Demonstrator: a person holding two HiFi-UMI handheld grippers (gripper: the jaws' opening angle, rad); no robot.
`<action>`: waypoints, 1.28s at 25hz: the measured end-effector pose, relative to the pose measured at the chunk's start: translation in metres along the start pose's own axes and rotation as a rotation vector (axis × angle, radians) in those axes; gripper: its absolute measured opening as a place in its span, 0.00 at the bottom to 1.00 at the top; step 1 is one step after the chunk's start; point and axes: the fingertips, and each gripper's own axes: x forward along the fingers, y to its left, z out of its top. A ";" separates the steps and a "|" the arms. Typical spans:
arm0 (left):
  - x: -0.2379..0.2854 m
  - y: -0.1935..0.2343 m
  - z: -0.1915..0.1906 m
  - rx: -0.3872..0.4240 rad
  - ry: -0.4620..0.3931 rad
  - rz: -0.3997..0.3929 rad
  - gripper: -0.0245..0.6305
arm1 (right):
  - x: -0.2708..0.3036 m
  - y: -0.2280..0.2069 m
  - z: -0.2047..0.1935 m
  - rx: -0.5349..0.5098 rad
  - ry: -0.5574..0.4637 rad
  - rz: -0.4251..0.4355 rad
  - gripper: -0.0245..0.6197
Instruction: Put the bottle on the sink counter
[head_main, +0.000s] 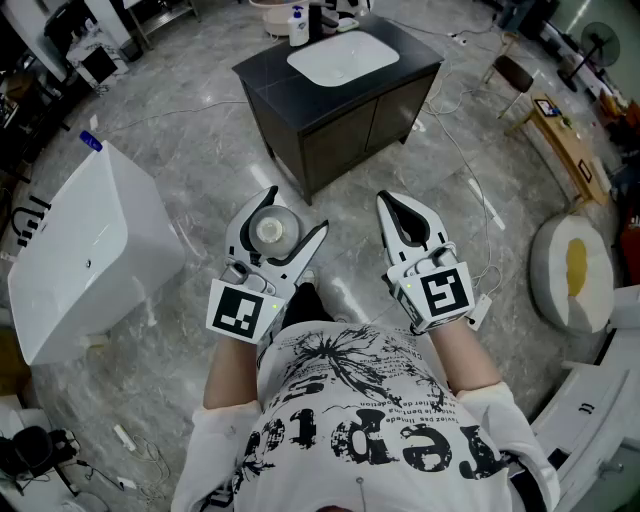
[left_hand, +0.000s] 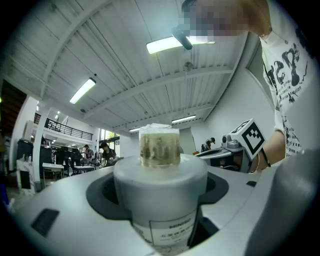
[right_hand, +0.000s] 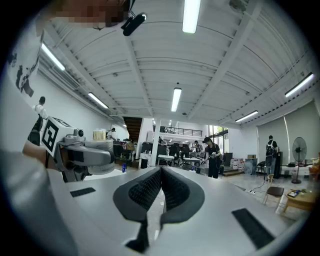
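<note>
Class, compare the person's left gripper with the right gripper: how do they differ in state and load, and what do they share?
The left gripper has its jaws wide apart, clamped on a white bottle; the right gripper has its jaws shut together. The left gripper carries that bottle upright; the right gripper carries nothing. Both are white and bear a marker cube.
</note>
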 end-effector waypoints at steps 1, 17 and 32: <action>0.001 0.001 0.001 0.000 -0.001 -0.002 0.57 | 0.001 -0.001 0.001 -0.001 0.000 -0.004 0.06; 0.017 -0.011 -0.014 -0.019 0.014 -0.009 0.57 | -0.009 -0.024 -0.020 0.057 0.015 -0.048 0.06; 0.138 0.097 -0.062 0.000 0.059 -0.090 0.57 | 0.125 -0.107 -0.039 0.035 0.032 -0.081 0.06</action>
